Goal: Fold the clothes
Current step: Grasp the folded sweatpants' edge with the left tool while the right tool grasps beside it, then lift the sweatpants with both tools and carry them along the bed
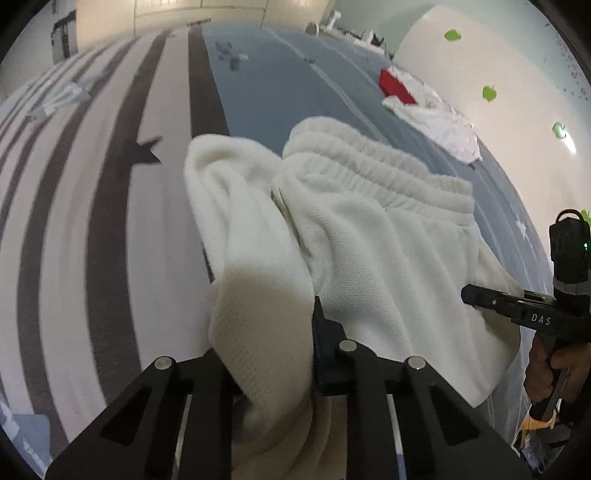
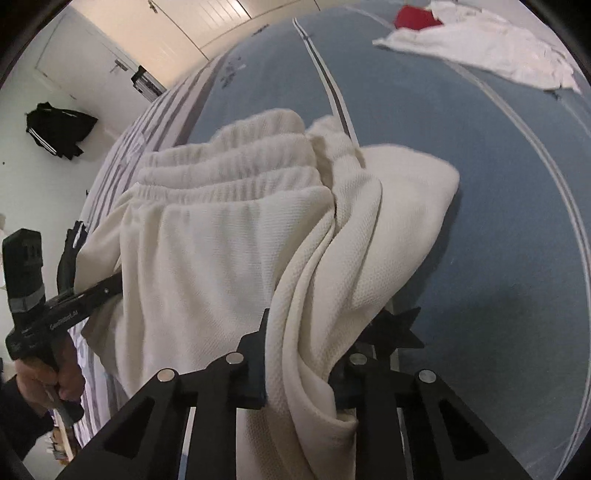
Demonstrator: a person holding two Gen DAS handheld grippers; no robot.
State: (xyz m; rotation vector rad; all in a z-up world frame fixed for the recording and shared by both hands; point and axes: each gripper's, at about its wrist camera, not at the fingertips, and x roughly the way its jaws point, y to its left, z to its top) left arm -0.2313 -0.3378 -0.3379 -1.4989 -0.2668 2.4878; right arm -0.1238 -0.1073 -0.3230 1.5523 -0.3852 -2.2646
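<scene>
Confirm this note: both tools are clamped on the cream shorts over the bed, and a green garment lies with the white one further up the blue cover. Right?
Not quite: the garment beside the white one is red, not green, as the right wrist view shows. The rest holds: left tool and right tool are both clamped on the cream shorts over the bed.

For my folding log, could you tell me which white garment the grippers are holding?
The cream shorts with the ribbed waistband; the other white garment lies untouched beside something red.

Cream shorts (image 1: 369,236); blue, grey-striped bedspread (image 1: 280,92)
</scene>
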